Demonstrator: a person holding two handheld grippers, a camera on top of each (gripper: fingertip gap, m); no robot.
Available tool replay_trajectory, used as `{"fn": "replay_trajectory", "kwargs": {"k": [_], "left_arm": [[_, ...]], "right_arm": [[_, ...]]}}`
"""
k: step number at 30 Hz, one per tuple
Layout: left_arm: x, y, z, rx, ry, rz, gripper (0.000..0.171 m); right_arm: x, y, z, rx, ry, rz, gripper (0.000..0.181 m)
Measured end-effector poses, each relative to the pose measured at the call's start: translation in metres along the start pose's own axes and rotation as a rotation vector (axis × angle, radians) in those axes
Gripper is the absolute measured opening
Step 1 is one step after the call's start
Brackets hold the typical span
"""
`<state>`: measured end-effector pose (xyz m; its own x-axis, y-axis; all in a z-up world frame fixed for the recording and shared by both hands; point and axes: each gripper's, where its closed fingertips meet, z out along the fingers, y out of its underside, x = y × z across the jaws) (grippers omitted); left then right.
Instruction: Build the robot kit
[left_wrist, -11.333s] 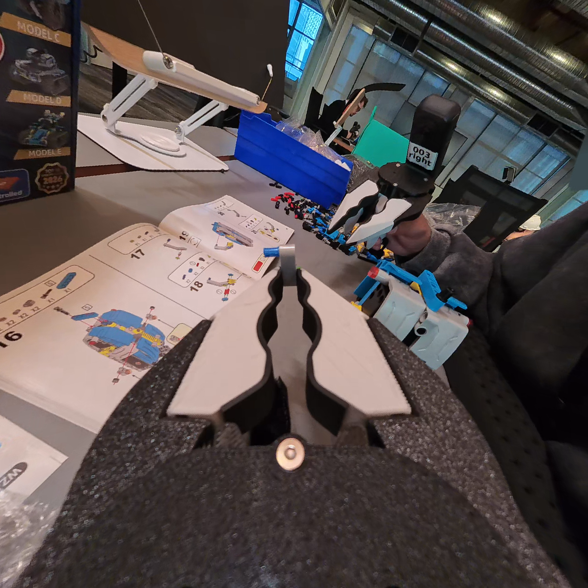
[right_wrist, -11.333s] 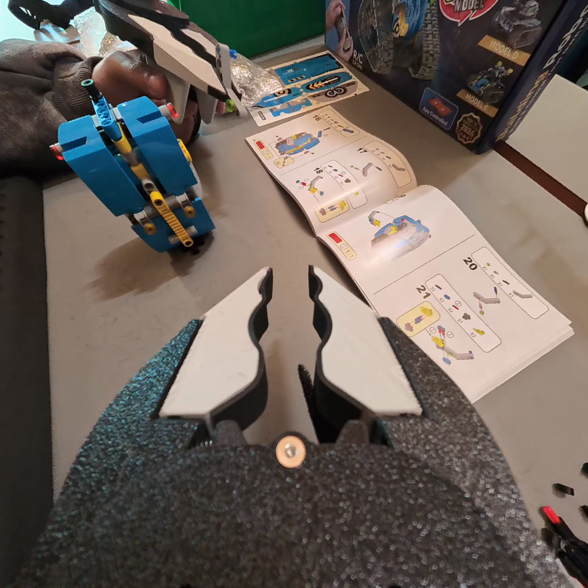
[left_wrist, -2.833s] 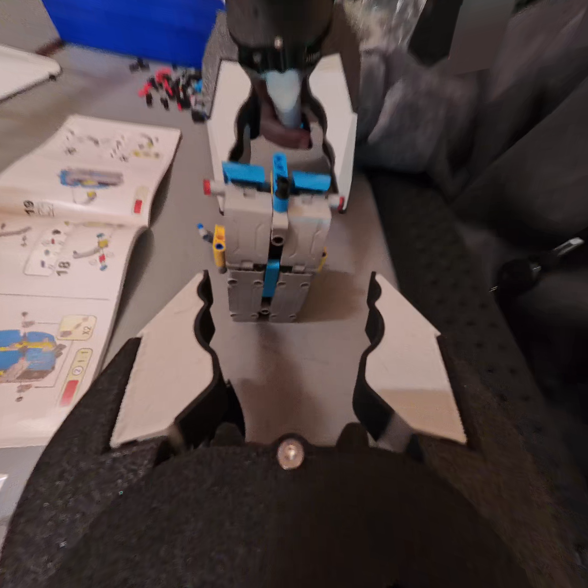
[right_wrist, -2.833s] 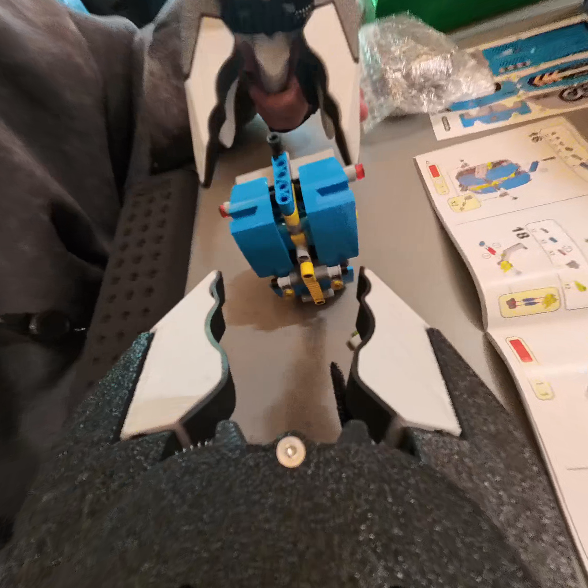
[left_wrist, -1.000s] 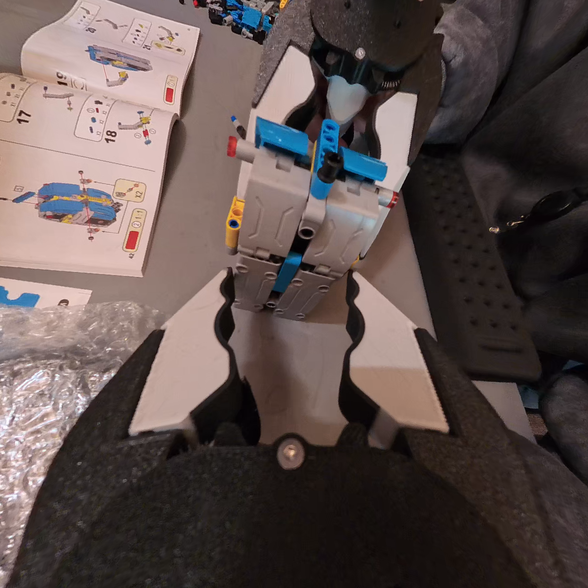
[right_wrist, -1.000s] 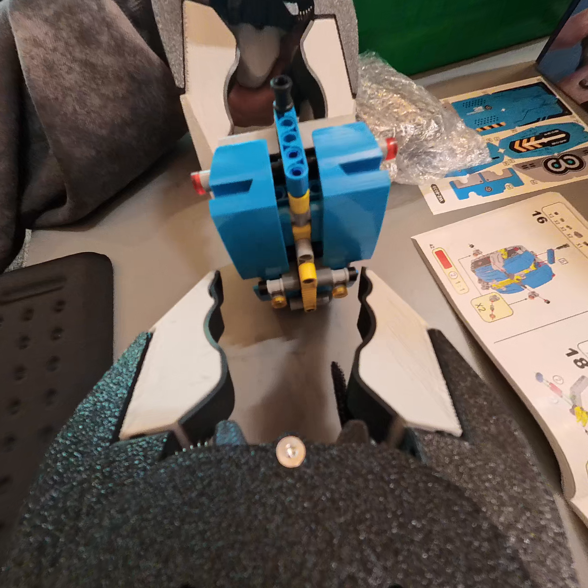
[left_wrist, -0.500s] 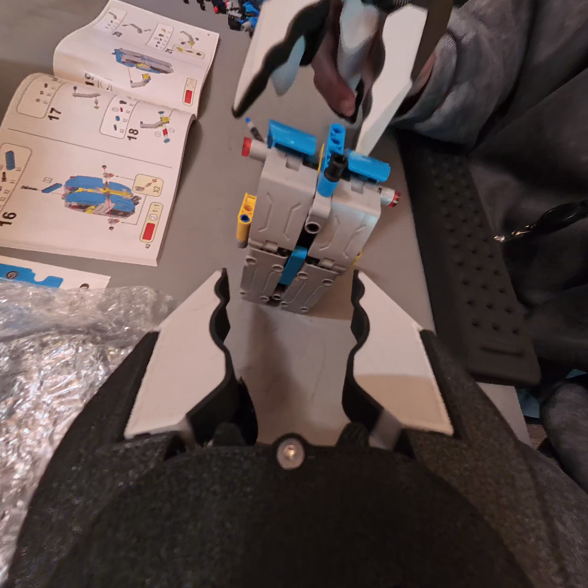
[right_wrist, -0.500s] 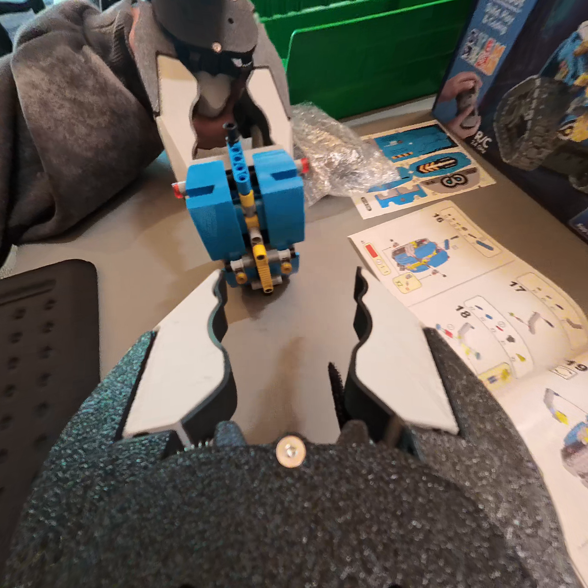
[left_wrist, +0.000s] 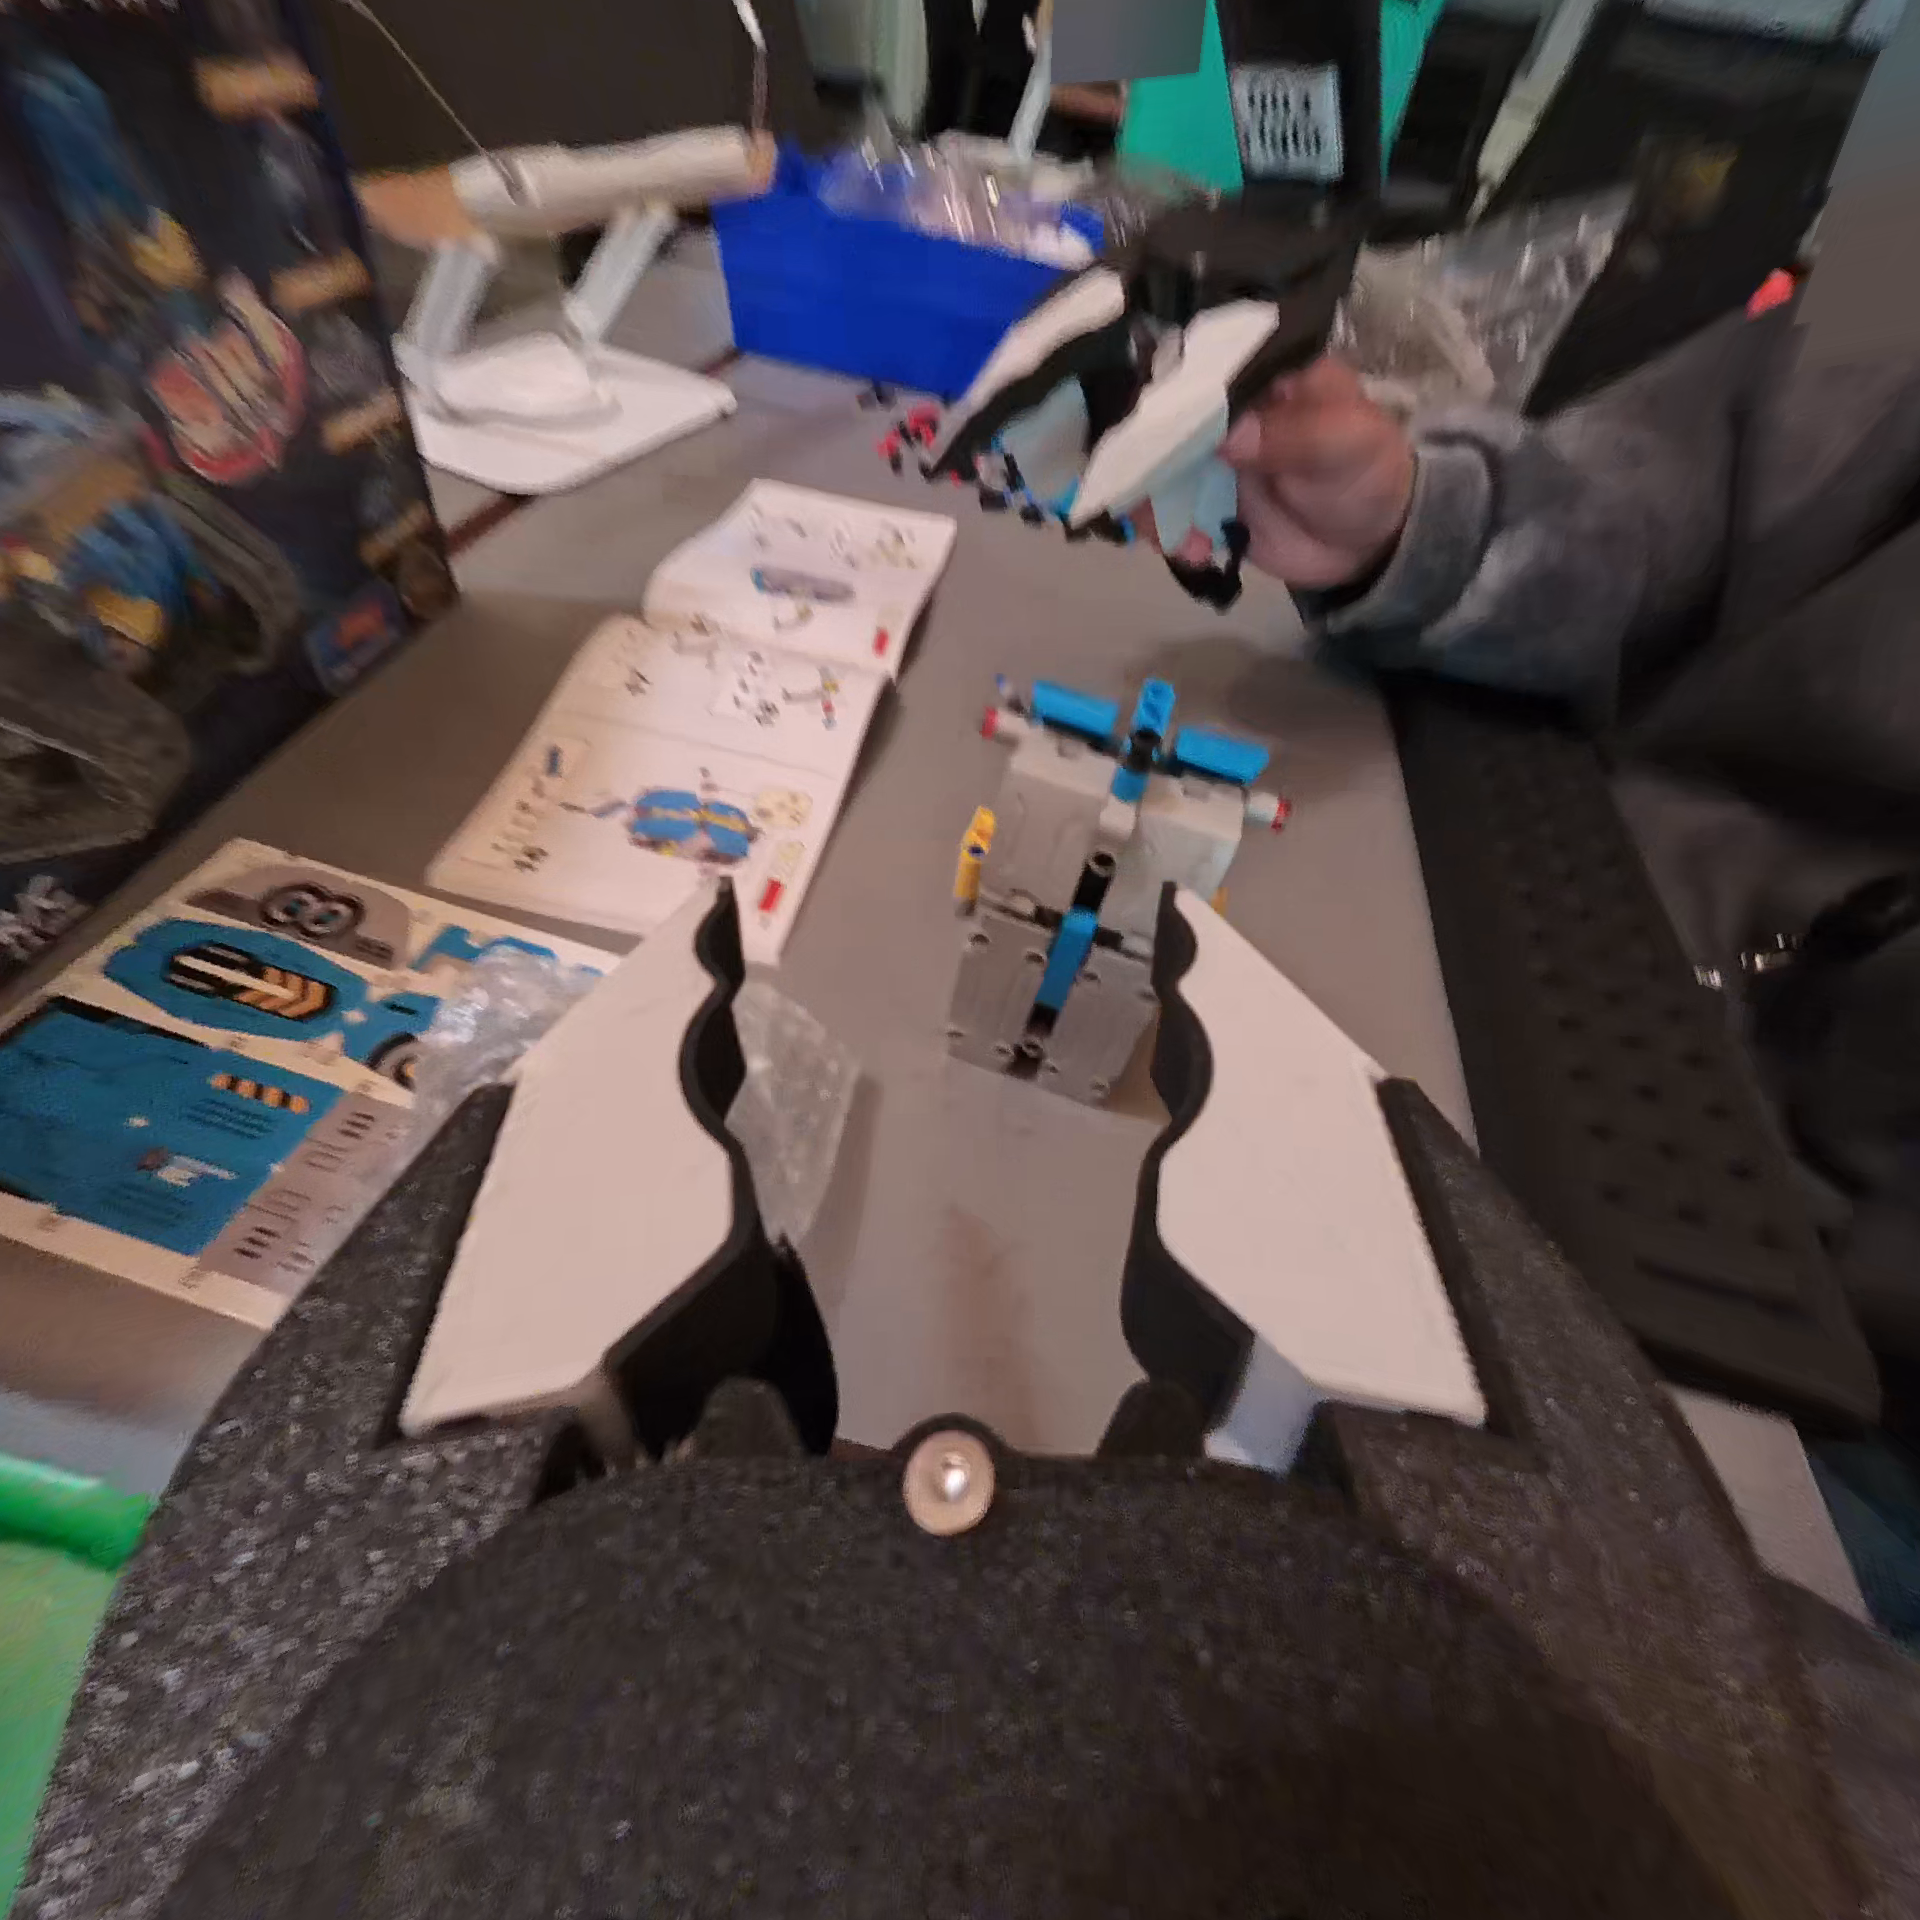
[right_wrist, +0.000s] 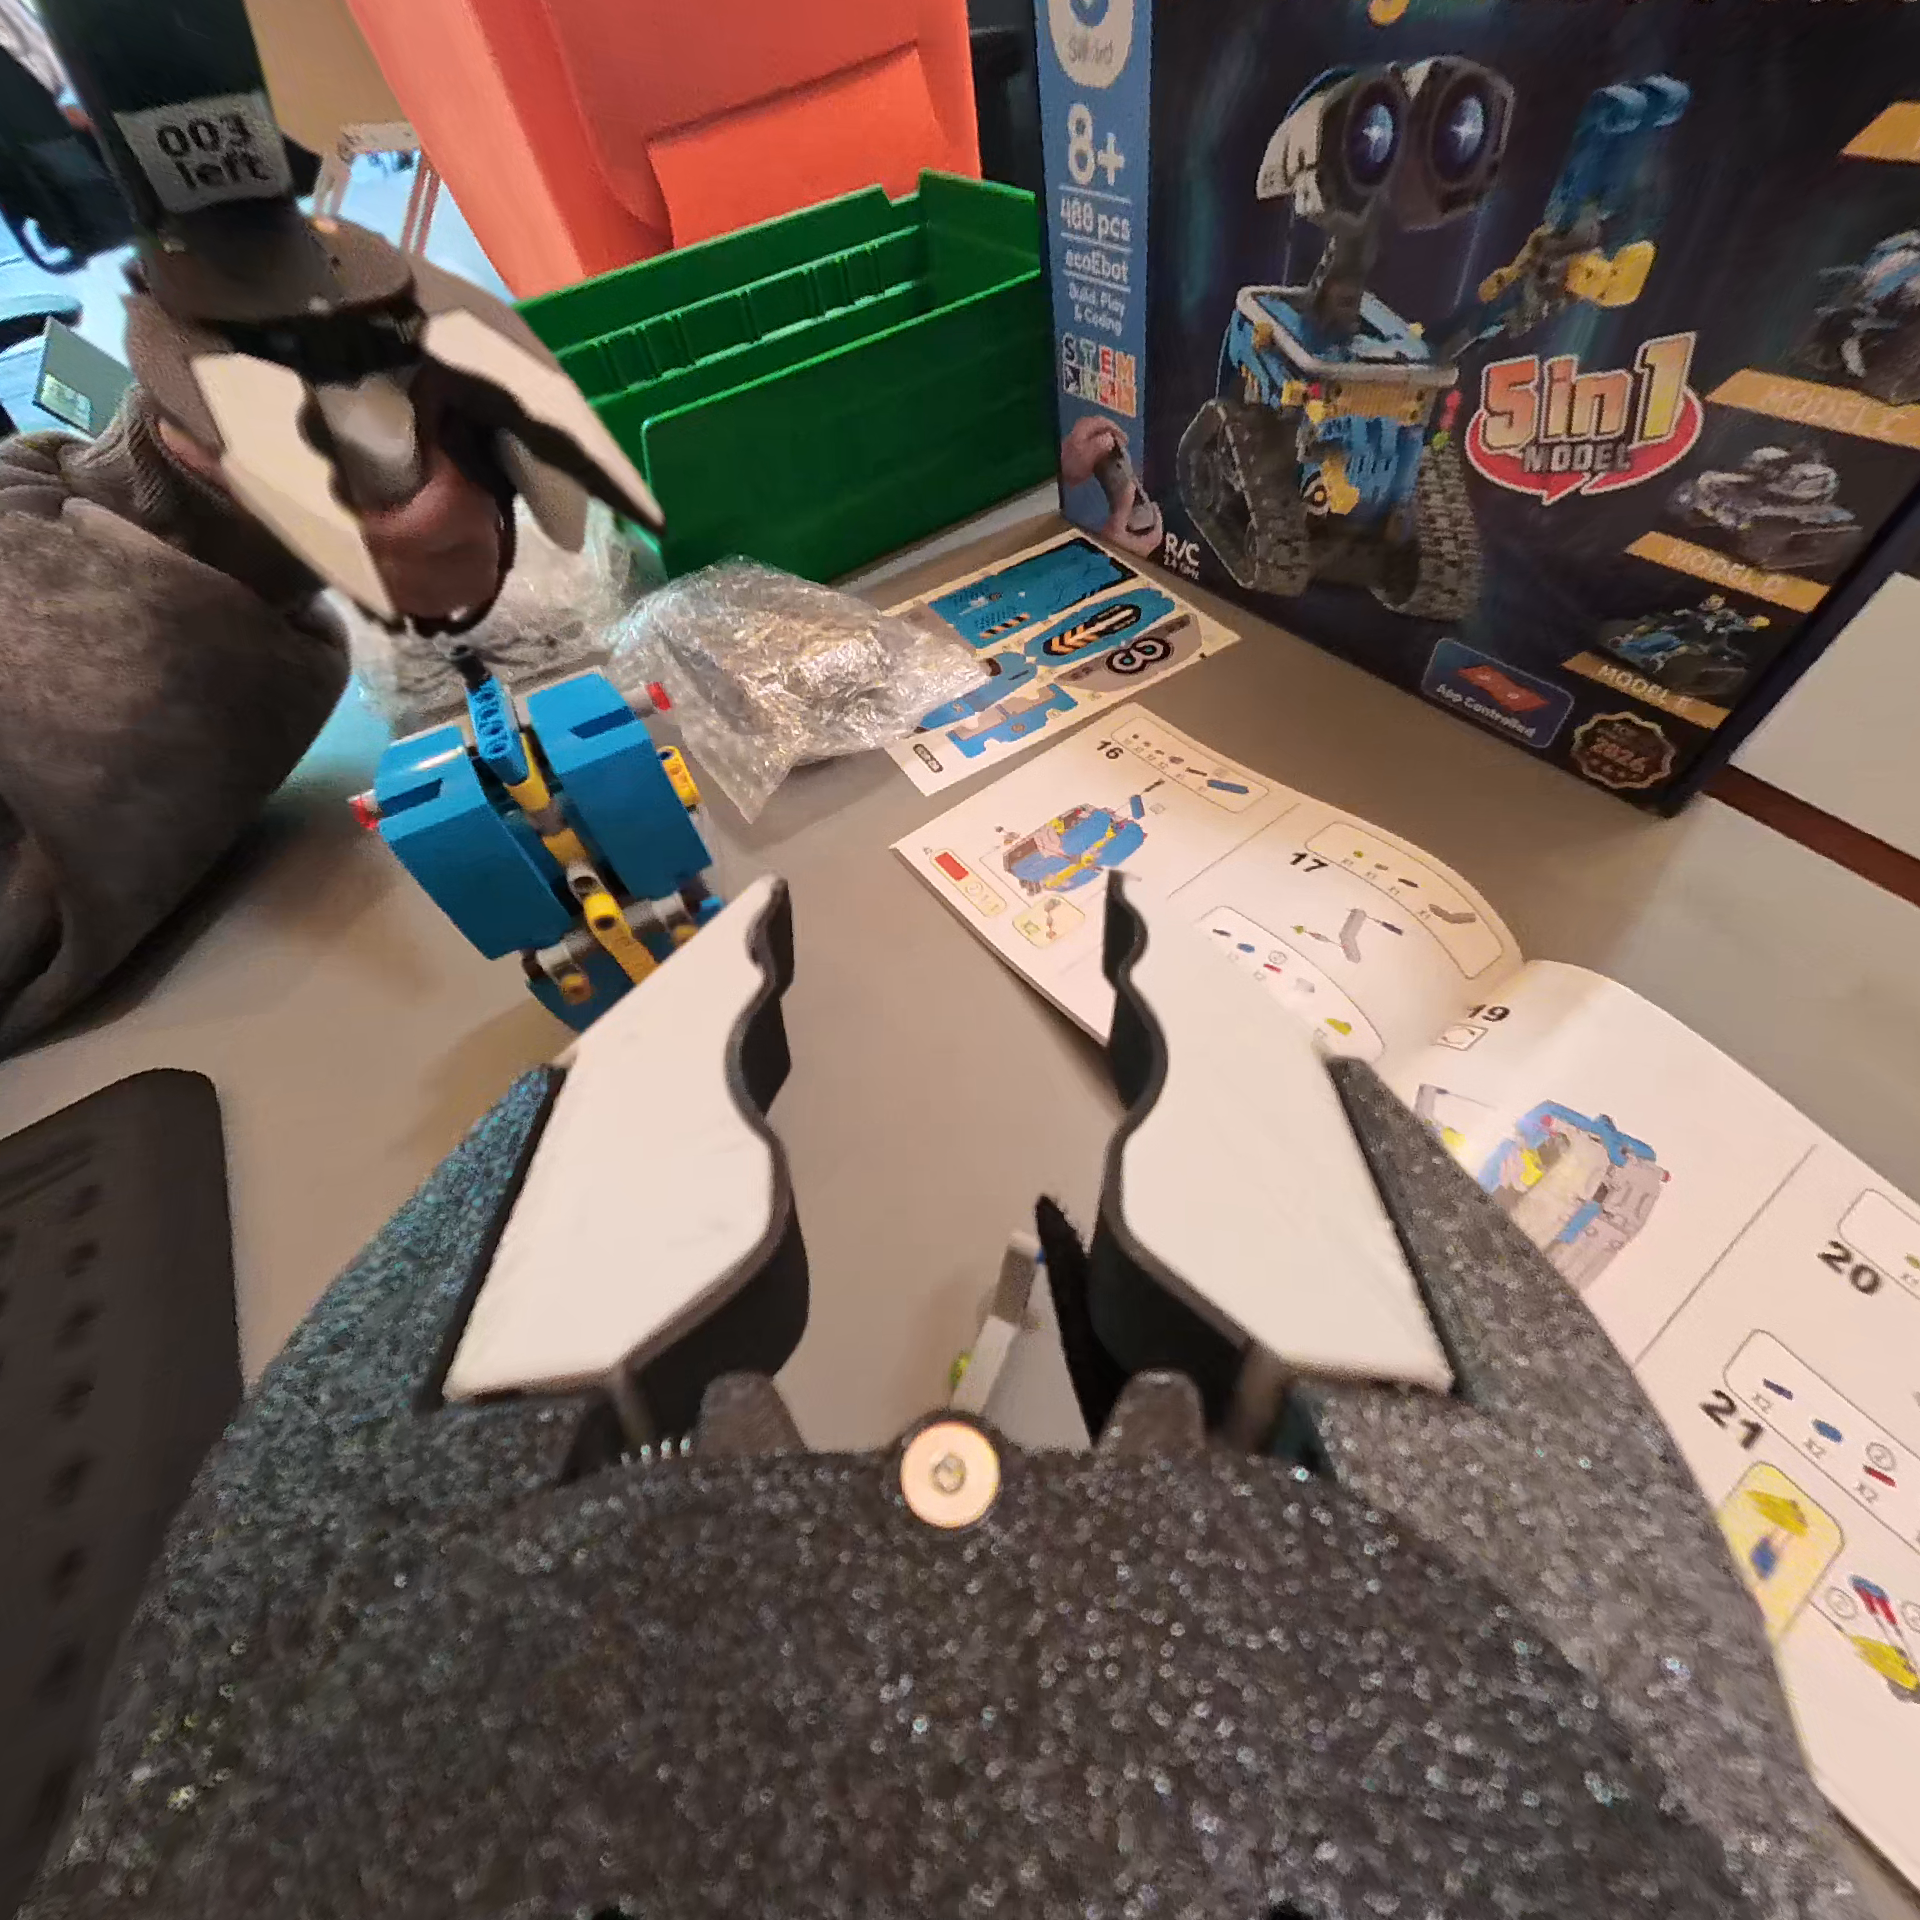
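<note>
Both the left gripper and right gripper hover empty, jaws apart, near the part-built brick model standing on the surface.

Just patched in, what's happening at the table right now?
A person holds a pair of tongs in each hand, both open and empty. The left tongs hover just short of the blue and grey brick model standing on the grey table; the right tongs hang beside it, over the open instruction booklet.
</note>
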<state>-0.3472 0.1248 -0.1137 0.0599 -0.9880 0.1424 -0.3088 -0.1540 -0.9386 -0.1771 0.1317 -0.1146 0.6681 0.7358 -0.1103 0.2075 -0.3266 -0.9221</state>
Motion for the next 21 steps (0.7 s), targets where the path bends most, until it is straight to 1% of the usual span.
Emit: {"fn": "replay_trajectory", "kwargs": {"k": [2,4,5,7,8,10,12,13,14,15,16,18,19,20,21], "left_arm": [[-0.012,-0.015,-0.004,0.089,-0.049,-0.004,0.08],[-0.027,-0.024,-0.007,0.153,-0.123,0.002,0.08],[-0.034,-0.028,-0.008,0.178,-0.159,0.005,0.08],[-0.047,-0.036,-0.012,0.234,-0.227,0.007,0.079],[-0.051,-0.041,-0.015,0.268,-0.254,0.006,0.079],[-0.059,-0.048,-0.021,0.313,-0.315,0.015,0.079],[-0.069,-0.054,-0.03,0.319,-0.423,0.06,0.079],[-0.071,-0.061,-0.036,0.342,-0.475,0.091,0.079],[-0.068,-0.068,-0.042,0.366,-0.502,0.112,0.076],[-0.057,-0.075,-0.044,0.376,-0.483,0.134,0.058],[-0.039,-0.084,-0.043,0.385,-0.435,0.177,0.053],[-0.005,-0.112,-0.044,0.46,-0.413,0.27,0.059],[0.018,-0.128,-0.043,0.521,-0.375,0.294,0.061],[0.048,-0.143,-0.038,0.58,-0.295,0.301,0.064],[0.077,-0.154,-0.028,0.613,-0.218,0.296,0.067]], "right_arm": [[0.003,0.002,-0.003,-0.019,-0.013,-0.006,0.055],[0.009,0.005,-0.006,-0.04,0.004,-0.026,0.045],[0.009,0.007,-0.007,-0.06,0.002,-0.043,0.033],[0.01,0.011,-0.01,-0.088,0.006,-0.08,0.024],[0.005,0.012,-0.011,-0.091,-0.036,-0.103,0.0],[0.014,0.013,-0.014,-0.09,-0.001,-0.122,0.0],[0.025,0.011,-0.019,-0.071,0.035,-0.126,0.002],[0.034,0.011,-0.022,-0.059,0.071,-0.116,0.008],[0.045,0.011,-0.025,-0.053,0.104,-0.101,0.019],[0.056,0.011,-0.029,-0.052,0.137,-0.078,0.027],[0.065,0.011,-0.034,-0.049,0.162,-0.052,0.032],[0.08,0.008,-0.044,-0.029,0.207,-0.017,0.044],[0.081,0.006,-0.049,-0.009,0.209,-0.002,0.044],[0.071,0.005,-0.051,0.019,0.15,0.017,0.042],[0.058,0.008,-0.052,0.031,0.073,0.052,0.043]]}}
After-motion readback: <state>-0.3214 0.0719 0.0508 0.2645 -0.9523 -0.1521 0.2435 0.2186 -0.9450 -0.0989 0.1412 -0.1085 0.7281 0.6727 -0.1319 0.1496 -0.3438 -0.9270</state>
